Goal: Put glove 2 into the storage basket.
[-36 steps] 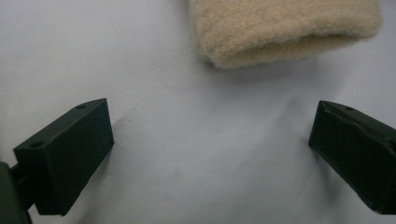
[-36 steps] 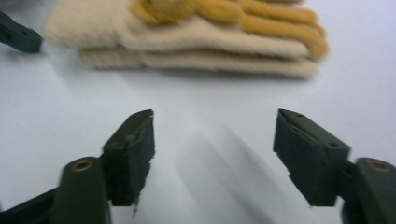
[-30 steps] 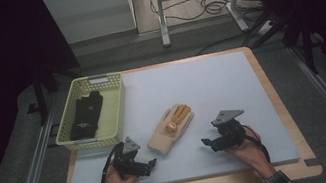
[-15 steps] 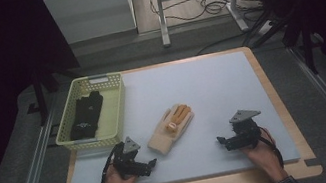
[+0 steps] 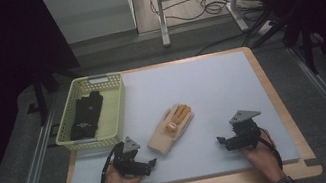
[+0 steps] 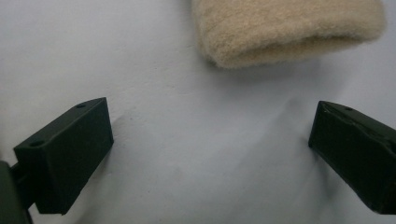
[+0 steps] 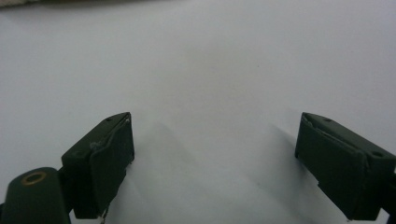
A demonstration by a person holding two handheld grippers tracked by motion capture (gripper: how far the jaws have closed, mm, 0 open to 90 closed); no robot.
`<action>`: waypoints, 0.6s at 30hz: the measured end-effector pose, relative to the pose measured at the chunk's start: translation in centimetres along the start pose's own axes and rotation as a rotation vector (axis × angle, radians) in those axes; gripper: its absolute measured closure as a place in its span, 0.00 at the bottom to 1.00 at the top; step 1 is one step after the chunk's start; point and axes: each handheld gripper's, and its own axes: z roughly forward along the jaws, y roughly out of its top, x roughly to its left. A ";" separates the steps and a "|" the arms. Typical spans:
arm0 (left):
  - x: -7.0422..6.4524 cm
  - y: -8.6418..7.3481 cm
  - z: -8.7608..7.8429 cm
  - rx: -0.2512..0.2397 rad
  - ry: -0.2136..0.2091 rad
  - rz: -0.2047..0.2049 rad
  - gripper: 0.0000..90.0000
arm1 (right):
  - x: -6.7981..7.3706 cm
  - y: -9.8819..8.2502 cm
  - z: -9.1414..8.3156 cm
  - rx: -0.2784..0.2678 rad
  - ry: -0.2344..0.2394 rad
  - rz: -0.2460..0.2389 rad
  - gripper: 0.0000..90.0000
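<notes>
A beige knit glove with orange fingertips lies flat on the pale blue mat, near its front middle. My left gripper rests on the mat just in front of the glove's cuff and is open. In the left gripper view the cuff lies beyond the wide-apart jaws of my left gripper, not between them. My right gripper sits on the mat to the right of the glove, well apart from it. Its jaws have just been opening. The right gripper stands open with bare mat between the jaws.
A yellow mesh basket stands at the mat's left edge with a black glove inside. The mat lies on a wooden board. Dark floor, metal table legs and cables lie beyond the far edge.
My right hand has slid to the right, away from the beige glove, and then stopped. The left hand and the glove have not moved.
</notes>
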 end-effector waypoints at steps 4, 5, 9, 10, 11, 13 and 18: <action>-0.1 0.6 0.0 0.015 -0.026 -0.016 0.02 | 0.0 0.0 0.0 0.000 -0.001 -0.001 0.13; -0.2 0.9 -0.1 0.010 -0.047 -0.022 0.02 | 0.0 0.0 0.0 -0.001 -0.001 -0.001 0.13; -0.5 2.4 -0.6 0.001 -0.065 -0.014 0.01 | 0.0 0.0 0.0 -0.001 -0.002 -0.001 0.13; -0.5 2.4 -0.6 0.001 -0.065 -0.014 0.01 | 0.0 0.0 0.0 -0.001 -0.002 -0.001 0.13; -0.6 2.9 -0.7 0.002 -0.069 -0.011 0.00 | 0.0 0.0 0.0 0.000 -0.001 -0.001 0.13; -1.1 4.5 -0.6 0.018 -0.071 0.010 0.00 | 0.0 0.0 0.0 0.000 -0.001 -0.001 0.13; -1.6 6.4 0.1 0.035 -0.075 0.042 0.00 | 0.0 0.0 0.0 -0.001 -0.001 -0.002 0.13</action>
